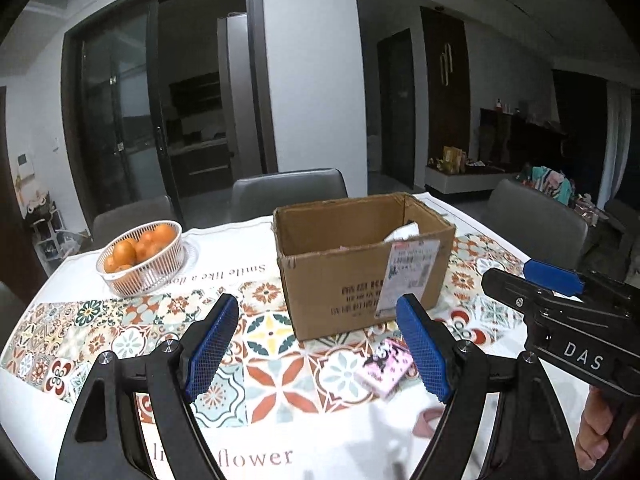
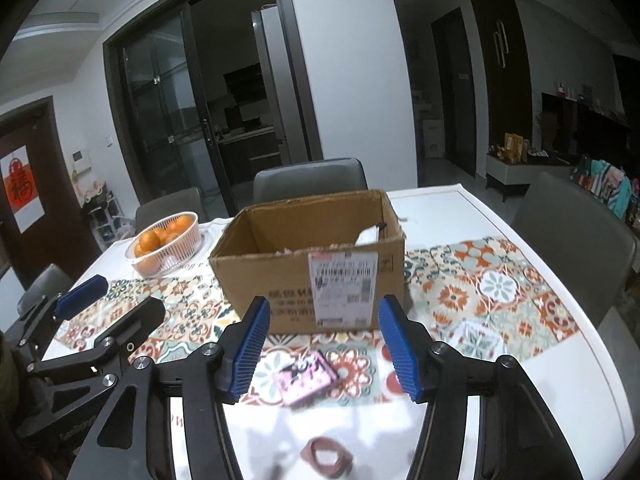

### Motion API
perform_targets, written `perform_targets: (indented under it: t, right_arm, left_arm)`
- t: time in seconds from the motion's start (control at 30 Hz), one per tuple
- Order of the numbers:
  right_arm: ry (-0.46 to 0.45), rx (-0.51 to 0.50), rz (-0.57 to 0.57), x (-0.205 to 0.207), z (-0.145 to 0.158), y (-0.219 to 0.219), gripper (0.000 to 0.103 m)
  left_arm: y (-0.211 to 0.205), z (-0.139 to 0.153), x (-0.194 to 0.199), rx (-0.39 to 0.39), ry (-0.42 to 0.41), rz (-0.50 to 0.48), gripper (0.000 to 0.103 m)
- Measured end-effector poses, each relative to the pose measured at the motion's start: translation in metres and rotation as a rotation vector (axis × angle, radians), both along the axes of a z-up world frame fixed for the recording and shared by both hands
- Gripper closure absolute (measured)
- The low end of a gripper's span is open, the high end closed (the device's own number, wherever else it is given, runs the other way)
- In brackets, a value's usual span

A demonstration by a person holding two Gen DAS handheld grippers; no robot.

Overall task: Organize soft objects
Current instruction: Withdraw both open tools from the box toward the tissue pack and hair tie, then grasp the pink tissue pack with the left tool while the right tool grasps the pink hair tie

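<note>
An open cardboard box stands mid-table with something white inside at its right end. A small pink patterned soft item lies on the tablecloth in front of the box. A dusty-pink ring-shaped band lies nearer the front edge. My left gripper is open and empty above the cloth, left of the pink item. My right gripper is open and empty, with the pink item between its blue fingers in view.
A white basket of oranges sits at the table's back left. Grey chairs stand around the table. The other gripper shows at the right of the left wrist view and at the left of the right wrist view.
</note>
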State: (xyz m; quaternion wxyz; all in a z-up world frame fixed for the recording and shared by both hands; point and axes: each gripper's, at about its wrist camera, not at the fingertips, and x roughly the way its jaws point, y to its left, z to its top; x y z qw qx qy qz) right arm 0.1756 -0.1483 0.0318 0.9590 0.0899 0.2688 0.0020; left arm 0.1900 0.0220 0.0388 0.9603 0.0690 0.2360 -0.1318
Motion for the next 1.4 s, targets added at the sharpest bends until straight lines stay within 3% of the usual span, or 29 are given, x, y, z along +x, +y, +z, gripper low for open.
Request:
perform_targets:
  t: [0.27, 0.63, 1.07, 1.4]
  right_arm:
    - [0.024, -0.025, -0.085, -0.032, -0.018, 0.014, 0.041]
    - [0.064, -0.034, -0.184, -0.06, -0.068, 0.027, 0.038]
    - [0.28, -0.014, -0.192, -0.037, -0.125, 0.039, 0.038]
    - [0.369, -0.001, -0.188, -0.01, -0.15, 0.041, 0.038]
  left_arm:
    - [0.01, -0.018, -0.014, 0.021, 0.004, -0.065, 0.022]
    - [0.01, -0.073, -0.013, 0.094, 0.042, -0.128, 0.022]
    - [-0.003, -0.117, 0.023, 0.179, 0.103, -0.301, 0.022]
    - [-0.026, -0.136, 0.061, 0.144, 0.207, -0.425, 0.021]
